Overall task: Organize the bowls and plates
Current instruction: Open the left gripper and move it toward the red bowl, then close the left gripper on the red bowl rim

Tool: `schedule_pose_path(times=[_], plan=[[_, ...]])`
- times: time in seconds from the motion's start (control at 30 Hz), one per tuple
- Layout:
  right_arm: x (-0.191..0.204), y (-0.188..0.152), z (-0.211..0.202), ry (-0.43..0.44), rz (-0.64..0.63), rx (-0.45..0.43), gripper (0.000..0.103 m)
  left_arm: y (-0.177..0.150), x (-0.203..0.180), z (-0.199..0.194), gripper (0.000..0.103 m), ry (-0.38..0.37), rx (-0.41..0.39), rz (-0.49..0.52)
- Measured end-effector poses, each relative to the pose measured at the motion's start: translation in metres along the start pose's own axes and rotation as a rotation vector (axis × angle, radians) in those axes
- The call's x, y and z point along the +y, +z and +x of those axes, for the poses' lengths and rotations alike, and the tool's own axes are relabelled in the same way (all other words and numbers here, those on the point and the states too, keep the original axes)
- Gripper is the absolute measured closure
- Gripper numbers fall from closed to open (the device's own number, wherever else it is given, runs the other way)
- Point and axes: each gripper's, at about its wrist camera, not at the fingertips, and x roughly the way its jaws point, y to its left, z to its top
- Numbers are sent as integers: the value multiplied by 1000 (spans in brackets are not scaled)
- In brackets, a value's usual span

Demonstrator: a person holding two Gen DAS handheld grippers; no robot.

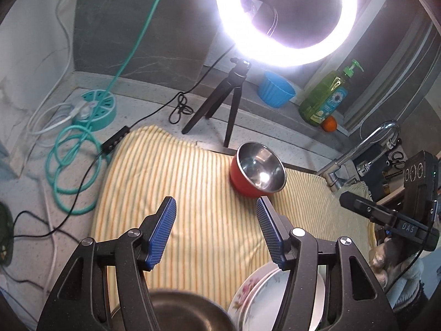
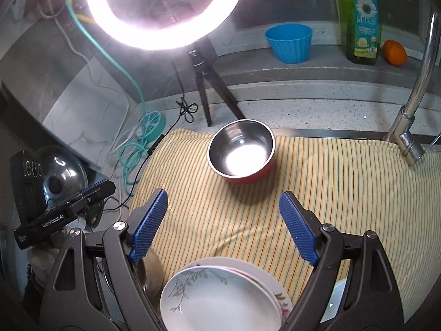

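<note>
Nearest the right claw [image 2: 223, 220] is a stack of plates [image 2: 220, 298], the top one white with a grey leaf sprig, a pink-flowered rim peeking out beneath it. The claw hangs above the stack with its jaws spread wide and nothing between them. The left claw [image 1: 216, 226] is likewise wide open and empty, poised over a steel bowl [image 1: 182, 311] at the bottom edge of its view, with the same plates just to its right.

Further back on the striped cloth [image 2: 330, 193], well apart from both claws, sits a red bowl [image 2: 242, 151] with a shiny steel inside, upright and alone (the ring light [image 2: 165, 8] glares straight off its bottom). The cloth covers the worktop [image 2: 303, 104] and seems to run over the sink edge by the tap [image 2: 413, 110].

What worries me: the plates are glazed and slick, so a pinch on the top rim could slip or drag the ones beneath askew. The cloth is rumpled and soft, so a plate set down carelessly may tilt. The light's tripod [image 2: 212, 93] stands just behind the red bowl, and a long reach could knock it.
</note>
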Motion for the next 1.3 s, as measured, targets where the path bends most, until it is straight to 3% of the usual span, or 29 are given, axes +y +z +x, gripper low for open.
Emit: schedule_pose_path(times=[0.2, 0.33, 0.47, 0.73, 1.0, 1.2, 1.3], plan=[[-27, 14, 26, 18, 93, 32, 31, 20, -8, 39, 50, -36, 51, -6], [-43, 24, 46, 26, 147, 66, 45, 32, -6, 68, 64, -72, 100, -56], [-57, 32, 62, 36, 193, 89, 49, 40, -11, 92, 74, -82, 131, -54], [-68, 44, 93, 27, 209, 128, 62, 54, -17, 134, 80, -74, 189, -34], [-78, 49, 115, 8, 219, 160, 69, 59, -16, 158, 81, -66, 235, -20], [-82, 50, 122, 4, 219, 179, 75, 58, -17, 169, 91, -62, 259, -12], [-83, 50, 126, 6, 216, 193, 82, 57, -18, 171, 95, -67, 260, -10]])
